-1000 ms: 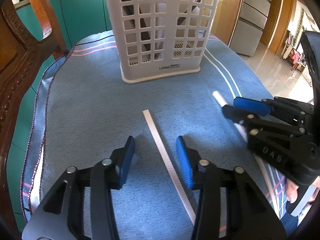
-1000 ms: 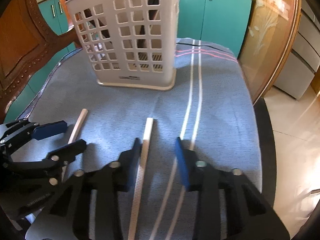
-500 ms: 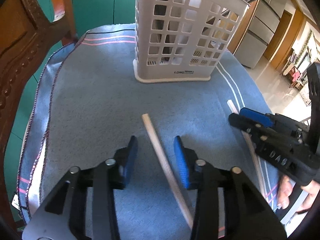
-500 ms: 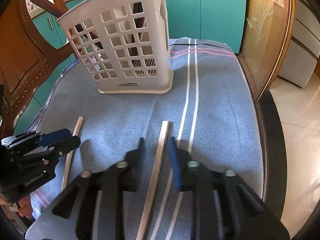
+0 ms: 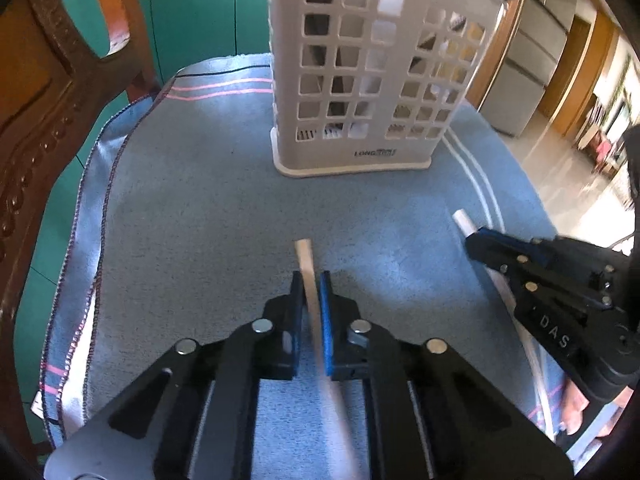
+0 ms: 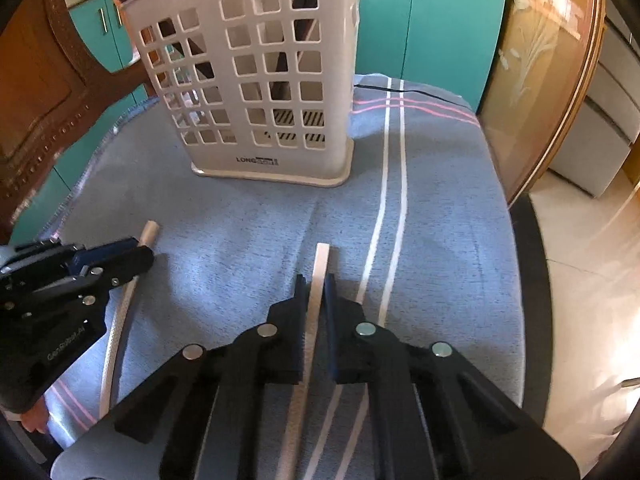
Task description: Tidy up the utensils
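Observation:
A white perforated utensil basket (image 5: 376,80) stands upright on the blue cloth, also in the right wrist view (image 6: 260,92). My left gripper (image 5: 311,280) is shut on a pale chopstick (image 5: 305,258) whose tip pokes out past the pads. My right gripper (image 6: 312,284) is shut on a second pale chopstick (image 6: 320,264). Each gripper shows in the other's view: the right one (image 5: 476,236) on its stick (image 5: 464,218), the left one (image 6: 140,252) on its stick (image 6: 149,231). Both sticks point toward the basket.
The blue cloth (image 5: 192,208) with white and pink stripes covers the table. A carved wooden chair back (image 5: 44,92) stands at the left edge. Teal cabinets (image 6: 432,28) lie behind. The table's right edge drops to the floor (image 6: 580,264).
Both grippers have closed from open onto their chopsticks. Both views have shifted slightly relative to the basket.

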Demonstrator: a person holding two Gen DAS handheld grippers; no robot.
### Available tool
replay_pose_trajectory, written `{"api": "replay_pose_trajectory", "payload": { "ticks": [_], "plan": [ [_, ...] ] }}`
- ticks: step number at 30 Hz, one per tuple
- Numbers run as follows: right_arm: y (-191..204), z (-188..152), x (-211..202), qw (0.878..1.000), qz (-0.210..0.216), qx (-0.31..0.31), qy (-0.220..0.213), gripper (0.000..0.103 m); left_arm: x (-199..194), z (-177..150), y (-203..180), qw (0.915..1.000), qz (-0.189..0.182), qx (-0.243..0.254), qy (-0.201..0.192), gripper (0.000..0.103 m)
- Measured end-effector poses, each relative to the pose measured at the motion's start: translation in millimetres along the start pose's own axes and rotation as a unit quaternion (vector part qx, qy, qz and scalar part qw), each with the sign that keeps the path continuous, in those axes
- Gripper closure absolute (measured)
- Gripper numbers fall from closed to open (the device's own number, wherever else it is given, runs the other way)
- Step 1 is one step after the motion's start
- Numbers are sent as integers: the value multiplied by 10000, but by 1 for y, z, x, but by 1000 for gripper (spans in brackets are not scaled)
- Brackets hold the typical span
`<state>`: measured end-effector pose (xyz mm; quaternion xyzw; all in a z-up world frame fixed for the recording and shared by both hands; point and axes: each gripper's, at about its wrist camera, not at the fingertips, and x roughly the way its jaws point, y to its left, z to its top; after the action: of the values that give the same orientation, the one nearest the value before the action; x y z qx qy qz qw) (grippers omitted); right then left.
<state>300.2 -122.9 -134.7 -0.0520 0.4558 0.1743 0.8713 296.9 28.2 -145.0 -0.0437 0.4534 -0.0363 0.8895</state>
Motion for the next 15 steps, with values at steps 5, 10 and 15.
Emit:
{"api": "replay_pose_trajectory", "payload": {
  "ticks": [5, 10, 15],
  "plan": [
    [0, 9, -32, 9984, 247, 166, -487, 96, -42, 5, 4, 9985, -188, -81, -499, 96],
    [-8, 14, -86, 9916, 664, 393, -1037, 96, -102, 8, 10, 9926, -522, -321, -1045, 96],
    [-4, 21, -145, 9829, 840, 328, -1605, 96, -162, 16, 0, 9847, -640, -258, -1603, 96]
  ]
}}
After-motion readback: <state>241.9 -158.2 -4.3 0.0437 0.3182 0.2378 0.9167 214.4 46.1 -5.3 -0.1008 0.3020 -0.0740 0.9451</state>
